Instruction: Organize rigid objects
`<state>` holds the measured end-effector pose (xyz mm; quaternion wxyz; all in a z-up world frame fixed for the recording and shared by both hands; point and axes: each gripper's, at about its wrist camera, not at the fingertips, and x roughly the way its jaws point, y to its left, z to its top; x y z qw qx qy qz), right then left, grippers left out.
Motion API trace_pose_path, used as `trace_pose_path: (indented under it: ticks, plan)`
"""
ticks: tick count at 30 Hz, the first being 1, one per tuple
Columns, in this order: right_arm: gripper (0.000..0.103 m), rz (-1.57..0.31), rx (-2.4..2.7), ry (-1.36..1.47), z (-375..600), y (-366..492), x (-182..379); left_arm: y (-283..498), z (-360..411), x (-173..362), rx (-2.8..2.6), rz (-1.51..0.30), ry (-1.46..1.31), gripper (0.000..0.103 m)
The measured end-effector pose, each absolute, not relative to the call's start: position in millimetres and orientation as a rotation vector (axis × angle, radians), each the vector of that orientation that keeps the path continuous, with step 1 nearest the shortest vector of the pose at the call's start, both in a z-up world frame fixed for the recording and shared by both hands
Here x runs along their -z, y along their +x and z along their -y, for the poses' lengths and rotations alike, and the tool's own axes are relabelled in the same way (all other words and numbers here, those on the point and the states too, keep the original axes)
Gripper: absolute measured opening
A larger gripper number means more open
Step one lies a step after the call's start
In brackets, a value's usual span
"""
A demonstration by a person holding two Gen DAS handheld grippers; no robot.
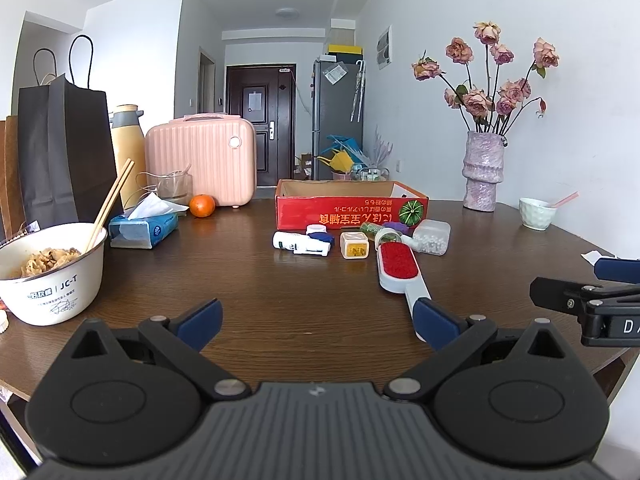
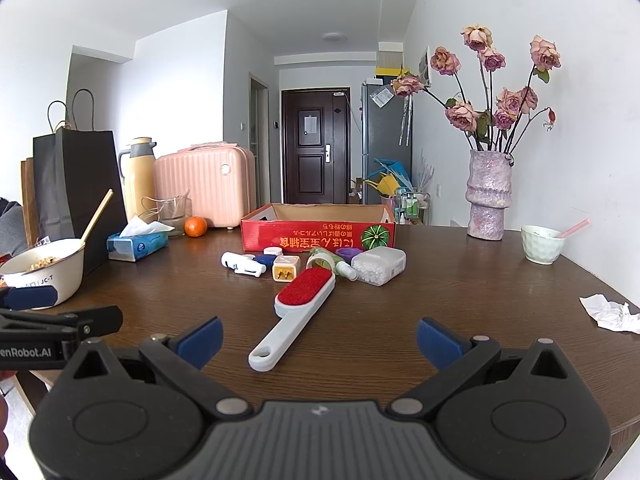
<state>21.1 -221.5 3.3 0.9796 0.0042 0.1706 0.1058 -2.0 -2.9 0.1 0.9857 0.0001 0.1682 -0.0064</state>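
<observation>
A red cardboard box [image 1: 352, 210] [image 2: 316, 234] stands open at the table's far middle. In front of it lie several small items: a white bottle [image 1: 298, 242] [image 2: 242, 264], a yellow plug cube [image 1: 354, 246] [image 2: 285, 270], a clear box of white beads [image 1: 432, 237] [image 2: 380, 266]. A white lint brush with a red pad [image 1: 398, 266] [image 2: 298, 306] lies nearest. My left gripper [image 1: 320, 324] is open and empty; its right finger overlaps the brush handle. My right gripper [image 2: 318, 344] is open and empty, with the brush handle's end between its fingers.
At the left stand a noodle bowl with chopsticks [image 1: 52, 272], a tissue pack [image 1: 142, 228], an orange [image 1: 202, 205], a pink case [image 1: 202, 160] and paper bags [image 1: 60, 152]. At the right stand a vase of roses [image 1: 482, 172], a small cup [image 1: 536, 213] and crumpled paper [image 2: 610, 312].
</observation>
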Motion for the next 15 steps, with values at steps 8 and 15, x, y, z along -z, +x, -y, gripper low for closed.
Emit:
trace_pose_path:
  ticks: [8, 15]
  plan:
    - [0.103, -0.342, -0.212, 0.008, 221.1, 20.8, -3.2, -1.6, 2.6, -0.6, 0.013, -0.338, 0.000, 0.103]
    - [0.103, -0.341, -0.212, 0.007, 221.0, 20.5, -3.4, -1.7, 2.8, -0.7, 0.012, -0.337, 0.000, 0.103]
